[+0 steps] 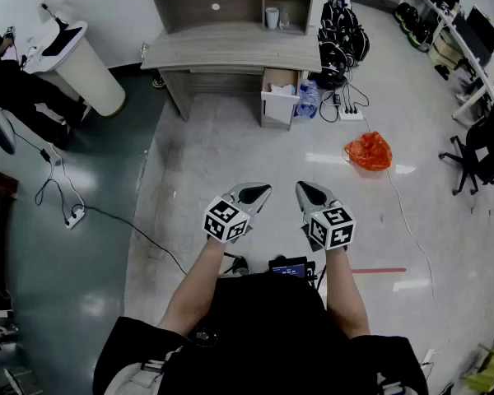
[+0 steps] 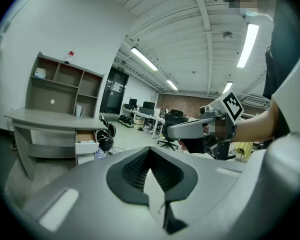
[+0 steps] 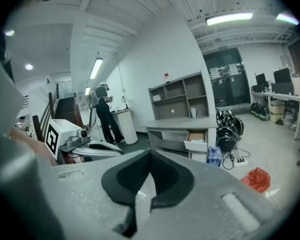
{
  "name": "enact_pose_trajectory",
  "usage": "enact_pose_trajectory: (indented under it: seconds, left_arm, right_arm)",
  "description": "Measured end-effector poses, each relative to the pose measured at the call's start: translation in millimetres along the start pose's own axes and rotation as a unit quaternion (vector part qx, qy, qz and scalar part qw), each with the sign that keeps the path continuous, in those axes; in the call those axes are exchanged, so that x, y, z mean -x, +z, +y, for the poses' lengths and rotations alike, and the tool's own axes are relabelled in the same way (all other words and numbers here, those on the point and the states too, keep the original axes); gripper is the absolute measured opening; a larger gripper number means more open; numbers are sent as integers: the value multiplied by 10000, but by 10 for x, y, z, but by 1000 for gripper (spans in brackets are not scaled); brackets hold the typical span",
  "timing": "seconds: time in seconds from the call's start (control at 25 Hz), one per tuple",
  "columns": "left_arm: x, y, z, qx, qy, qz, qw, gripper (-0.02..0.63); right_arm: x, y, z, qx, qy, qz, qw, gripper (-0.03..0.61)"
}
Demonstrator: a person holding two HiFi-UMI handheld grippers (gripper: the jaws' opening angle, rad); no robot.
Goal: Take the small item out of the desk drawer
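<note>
A grey desk [image 1: 230,52] with a shelf unit on top stands against the far wall. Its drawer [image 1: 280,90] is pulled open on the right side, and something pale lies inside; the small item cannot be made out. My left gripper [image 1: 255,193] and right gripper [image 1: 309,193] are held side by side over the floor, well short of the desk, both shut and empty. The left gripper view shows its jaws [image 2: 150,150] meeting, with the desk [image 2: 40,116] and drawer [image 2: 86,140] far off. In the right gripper view the jaws [image 3: 150,154] also meet, and the drawer [image 3: 196,139] is distant.
An orange plastic bag [image 1: 369,151] lies on the floor to the right. A pack of water bottles [image 1: 309,99], a power strip [image 1: 350,113] and backpacks [image 1: 342,31] sit beside the drawer. A white round bin [image 1: 78,64] stands left, and a person [image 3: 105,114] stands near it.
</note>
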State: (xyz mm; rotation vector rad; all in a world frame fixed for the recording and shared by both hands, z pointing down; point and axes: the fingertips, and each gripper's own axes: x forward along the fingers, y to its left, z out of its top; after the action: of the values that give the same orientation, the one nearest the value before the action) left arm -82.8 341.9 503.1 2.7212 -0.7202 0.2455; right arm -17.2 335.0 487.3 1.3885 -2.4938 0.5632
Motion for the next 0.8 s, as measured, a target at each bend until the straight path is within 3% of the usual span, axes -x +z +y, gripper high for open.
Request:
enact_pose_trajectory:
  seconds: [0.8]
  left_arm:
    - [-26,1,41,-49,86,70,9999,2]
  right_arm:
    - [-4,5,-72,-100,57,-30,9999,-2]
